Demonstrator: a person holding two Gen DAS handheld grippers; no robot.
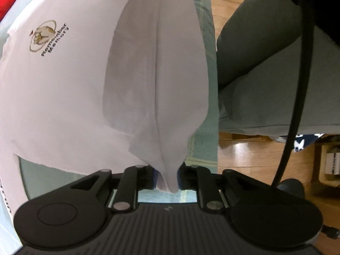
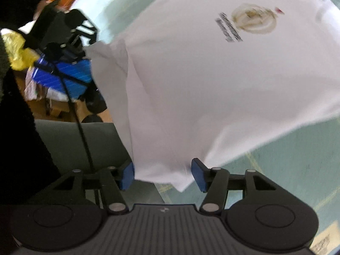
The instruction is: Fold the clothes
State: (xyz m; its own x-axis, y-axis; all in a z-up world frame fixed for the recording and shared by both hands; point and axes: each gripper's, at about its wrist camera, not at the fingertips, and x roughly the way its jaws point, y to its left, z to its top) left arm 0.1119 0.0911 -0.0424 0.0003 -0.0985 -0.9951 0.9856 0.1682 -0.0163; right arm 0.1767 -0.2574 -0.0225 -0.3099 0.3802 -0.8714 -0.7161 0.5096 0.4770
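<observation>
**White tee half let go over the green mat**

Left gripper [image 1: 167, 180] was nearly closed, jaws close together with a pinched tail of the tee [image 1: 63, 95] drooping between them. Couldn't really tell whether the pads were still pressing on the cloth or just sitting beside it. From that pinch the fabric fanned out away from the jaws into a folded flap with a crease down its middle, lying over the flat body of the shirt. The logo [image 1: 45, 37] sat far left in that view, a gold ring with dark lettering.

Right gripper [image 2: 162, 175] had its jaws well apart, blue pads [image 2: 198, 175] showing on both sides. A corner of the tee hung in the gap but neither pad was squeezing it. That view was pretty blurry, logo included.

Past the grippers, the tee lay spread on a pale green mat [image 1: 204, 42], near its right edge in the left view. Right of the mat was a person's leg [image 1: 276, 85] in grey-green trousers, a black cable [image 1: 297, 106] running across it, wood floor [image 1: 244, 155] beyond. In the right view the left gripper showed up far left, with a blue box [image 2: 70, 78] behind it.
</observation>
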